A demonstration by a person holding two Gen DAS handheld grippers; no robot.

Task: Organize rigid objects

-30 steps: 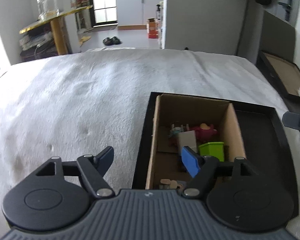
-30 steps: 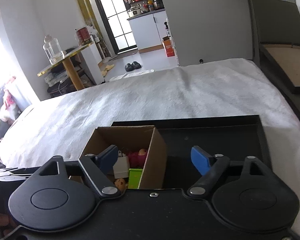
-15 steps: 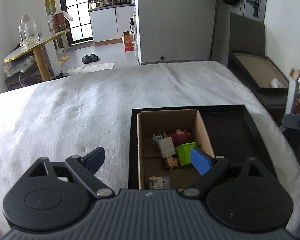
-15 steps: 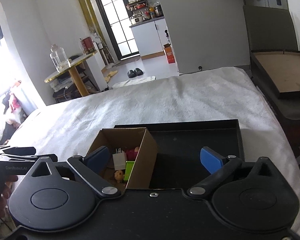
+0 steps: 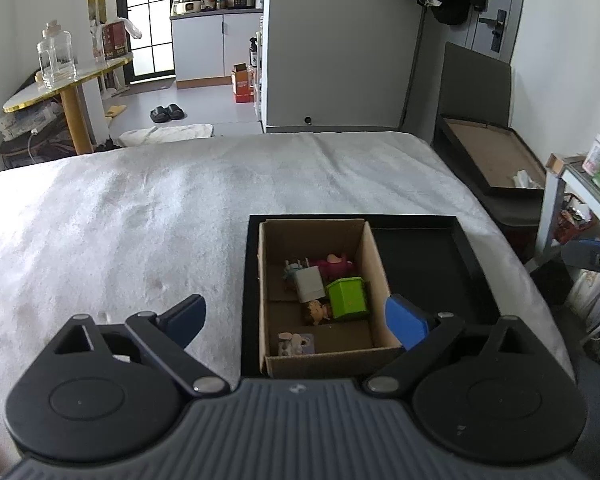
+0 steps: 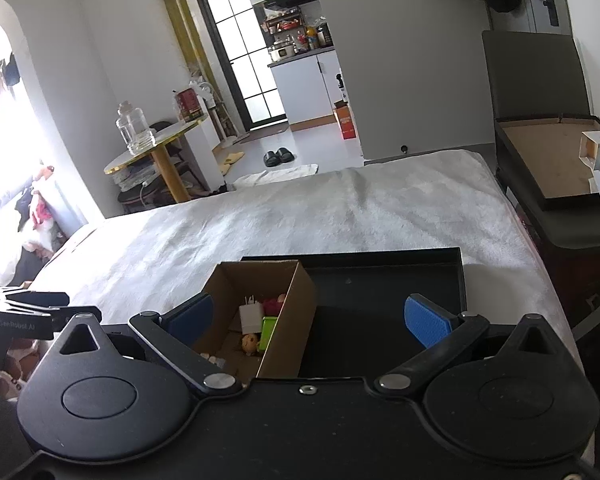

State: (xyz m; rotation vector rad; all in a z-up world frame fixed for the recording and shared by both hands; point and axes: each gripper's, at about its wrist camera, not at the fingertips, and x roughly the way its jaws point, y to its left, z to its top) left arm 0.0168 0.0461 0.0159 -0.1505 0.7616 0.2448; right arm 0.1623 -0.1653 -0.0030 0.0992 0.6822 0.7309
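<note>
The little toys sit in the cardboard box [image 5: 374,276]: a green block [image 5: 348,298], a white cube [image 5: 310,283], a pink toy [image 5: 334,264], a small doll head [image 5: 318,312] and a tiny pale figure [image 5: 294,343]. They look hard and light, so they should not squash, but they may slip. The green block has flat sides, good to pinch. The doll head is round and could roll away.

The box stands in the left part of a black tray [image 5: 466,254] on the white bed cover [image 5: 140,216].

The left gripper [image 5: 296,316] and the right gripper [image 6: 318,314] both hang above the box. Their jaws have just been opening, now stand wide, and hold nothing.
</note>
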